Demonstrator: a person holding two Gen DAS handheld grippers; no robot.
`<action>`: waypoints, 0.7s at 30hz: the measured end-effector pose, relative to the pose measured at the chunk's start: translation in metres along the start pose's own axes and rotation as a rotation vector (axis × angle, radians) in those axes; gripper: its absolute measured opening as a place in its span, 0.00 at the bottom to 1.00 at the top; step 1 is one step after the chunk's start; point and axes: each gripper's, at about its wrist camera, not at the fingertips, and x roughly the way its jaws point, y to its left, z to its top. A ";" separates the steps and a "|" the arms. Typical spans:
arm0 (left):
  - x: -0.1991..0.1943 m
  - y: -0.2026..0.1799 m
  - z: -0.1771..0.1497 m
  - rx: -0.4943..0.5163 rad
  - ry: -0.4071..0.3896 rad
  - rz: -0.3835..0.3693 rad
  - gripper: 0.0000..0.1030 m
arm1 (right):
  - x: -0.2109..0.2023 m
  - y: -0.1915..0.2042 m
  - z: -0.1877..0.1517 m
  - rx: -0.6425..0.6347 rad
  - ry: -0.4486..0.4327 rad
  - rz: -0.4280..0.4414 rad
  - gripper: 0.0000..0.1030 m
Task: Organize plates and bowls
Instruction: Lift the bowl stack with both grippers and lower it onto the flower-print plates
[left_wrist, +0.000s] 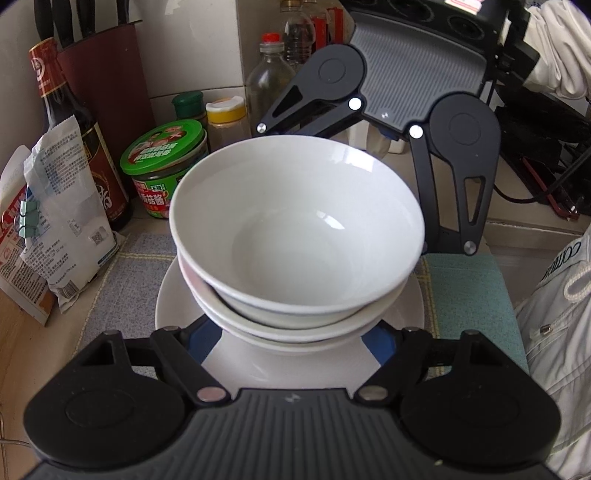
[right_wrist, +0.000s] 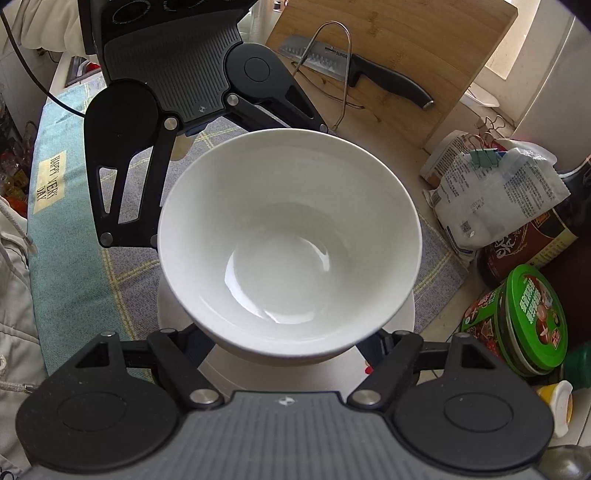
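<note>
In the left wrist view, far left on the pale counter, a crumpled white paper packet (left_wrist: 64, 221) leans against a dark soy-sauce bottle with a red label (left_wrist: 70, 122), and a dark red knife block (left_wrist: 107, 96) stands behind. Next comes a green-lidded jar with a printed label (left_wrist: 164, 166), then a yellow-capped spice shaker (left_wrist: 225, 118) and a clear plastic bottle with a red cap (left_wrist: 269, 74).

In the middle sits the stack of white ceramic bowls (left_wrist: 295, 229) — three rims show, nested, the top one tilted slightly — on a flat white plate (left_wrist: 258, 365), which lies on a grey checked cloth mat (left_wrist: 122, 280). The left gripper (left_wrist: 295, 343) straddles the plate's near edge, its blue-padded fingers (left_wrist: 201, 341) on either side under the lowest bowl; the right gripper (left_wrist: 354, 147) reaches in from the far side of the stack. To the right, a teal cloth (left_wrist: 476, 295), then a pale sleeve with a drawstring (left_wrist: 554, 325).

The right wrist view hides the lower bowls beneath the top one, but shows a wooden cutting board (right_wrist: 406, 62) with a black-handled knife (right_wrist: 354, 70) and a wire rack (right_wrist: 332, 74), unseen from the other side.

Each set of jaws stands partly spread about the plate's edge. The fingertips are hidden by the bowls, so I cannot tell whether either pair is pressing on the plate or merely flanking it.
</note>
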 end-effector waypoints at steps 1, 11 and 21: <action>0.001 0.001 0.000 -0.001 0.000 -0.001 0.79 | 0.001 -0.002 0.000 0.002 0.002 0.001 0.81; 0.006 0.006 -0.001 -0.003 0.009 -0.008 0.79 | 0.010 -0.008 -0.001 0.006 0.015 0.004 0.81; 0.009 0.006 -0.003 -0.010 0.012 -0.008 0.79 | 0.014 -0.009 -0.002 0.005 0.021 0.003 0.81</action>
